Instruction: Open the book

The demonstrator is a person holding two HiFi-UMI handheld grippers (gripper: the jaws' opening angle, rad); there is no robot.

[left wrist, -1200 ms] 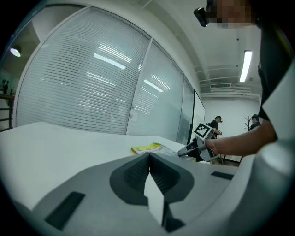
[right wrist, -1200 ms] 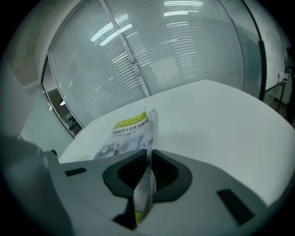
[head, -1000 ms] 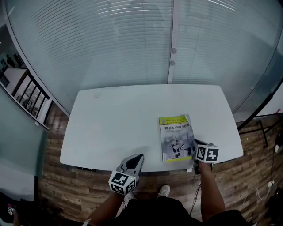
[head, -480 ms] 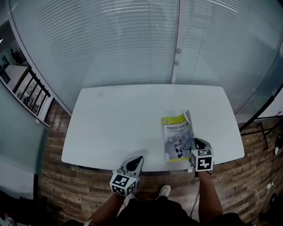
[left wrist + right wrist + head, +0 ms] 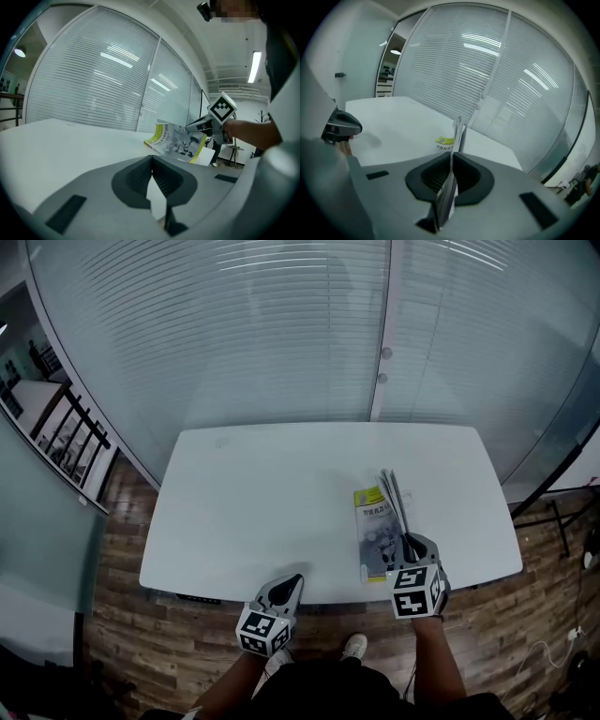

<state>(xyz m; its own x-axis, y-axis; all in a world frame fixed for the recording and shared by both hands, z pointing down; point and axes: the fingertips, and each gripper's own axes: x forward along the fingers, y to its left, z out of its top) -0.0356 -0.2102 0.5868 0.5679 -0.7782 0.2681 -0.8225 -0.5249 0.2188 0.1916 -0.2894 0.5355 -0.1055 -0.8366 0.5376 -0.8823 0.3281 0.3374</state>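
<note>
The book (image 5: 374, 538), with a yellow-green and grey cover, lies on the white table (image 5: 262, 502) near the front right edge. My right gripper (image 5: 407, 544) is shut on its cover and front pages (image 5: 392, 491), which stand up nearly on edge above the rest. In the right gripper view the thin sheets (image 5: 449, 187) run between the jaws of my right gripper (image 5: 452, 158). The left gripper view shows the lifted book (image 5: 176, 142) and the right gripper (image 5: 198, 125) on its edge. My left gripper (image 5: 294, 580) hovers at the table's front edge, shut with nothing in it; the left gripper (image 5: 152, 159) points across the table.
A glass wall with blinds (image 5: 281, 334) runs close behind the table. Wooden floor (image 5: 122, 549) surrounds it, and a dark railing (image 5: 70, 442) stands at the left. The person's shoe (image 5: 354, 646) shows below the front edge.
My right gripper rose and rolled, lifting the cover from flat on the book to nearly upright. The left gripper shifted slightly along the front edge.
</note>
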